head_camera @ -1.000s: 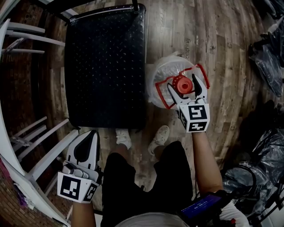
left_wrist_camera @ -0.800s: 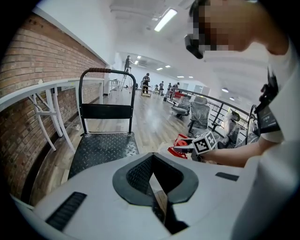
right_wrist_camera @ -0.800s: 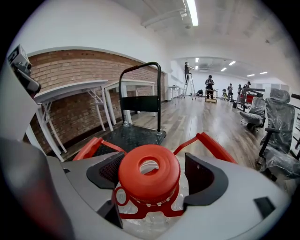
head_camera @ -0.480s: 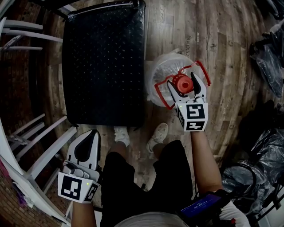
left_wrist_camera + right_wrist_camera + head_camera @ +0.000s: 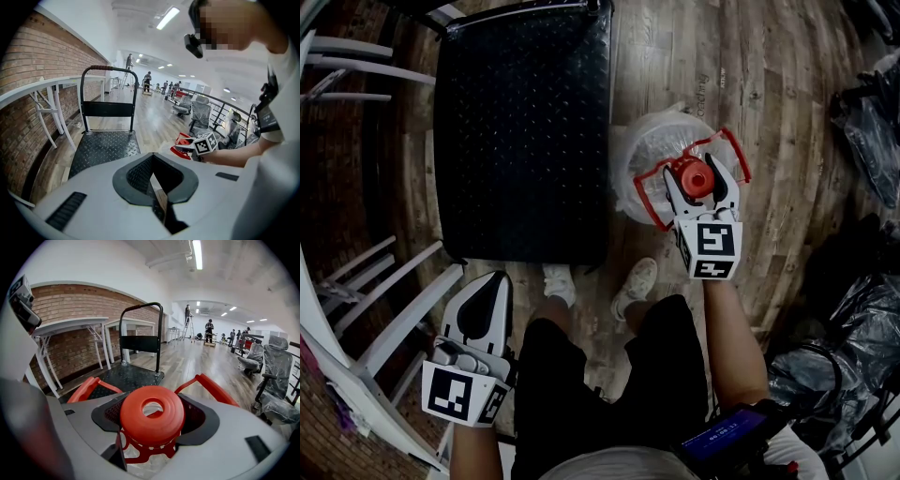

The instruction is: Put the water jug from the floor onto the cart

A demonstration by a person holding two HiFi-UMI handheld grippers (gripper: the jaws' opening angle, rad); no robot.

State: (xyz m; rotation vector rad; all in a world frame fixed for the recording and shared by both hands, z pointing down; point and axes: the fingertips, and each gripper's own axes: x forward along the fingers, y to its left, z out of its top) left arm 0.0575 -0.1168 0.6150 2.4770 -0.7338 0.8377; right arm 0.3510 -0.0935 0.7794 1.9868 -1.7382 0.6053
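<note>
Head view: the jug (image 5: 649, 148) stands on the floor (image 5: 787, 141), just beside the right edge of the cart (image 5: 525, 131) and not on it. My right gripper (image 5: 695, 175) reaches down to its top, one jaw on each side of the red cap (image 5: 696, 180), and the red handle (image 5: 648, 195) loops out to both sides. My left gripper (image 5: 494, 281) hangs low at my left, near the cart's front corner and well apart from the jug. Its jaws come to a single point. My shoes (image 5: 558, 286) are between the two grippers, just in front of the cart.

Left gripper view: the left gripper (image 5: 157, 187) has its jaws together and nothing between them. Past them lies the cart (image 5: 103, 147) with its upright push bar (image 5: 108, 75) at the far end and a brick wall (image 5: 28, 93) to the left. To the right, my other arm holds the right gripper (image 5: 187, 146) at the red handle (image 5: 182, 138).

Right gripper view: the right gripper (image 5: 153, 418) is closing on the jug. The cap (image 5: 152, 414) fills the space between the black pads (image 5: 108, 412). It sits against the left pad, with a narrow dark gap on the right, so I cannot call it a firm grip. The handle (image 5: 211, 383) rises on both sides of the cap. The jug's clear body (image 5: 143, 468) shows just under the cap, and the cart (image 5: 129, 376) lies beyond it.
</note>
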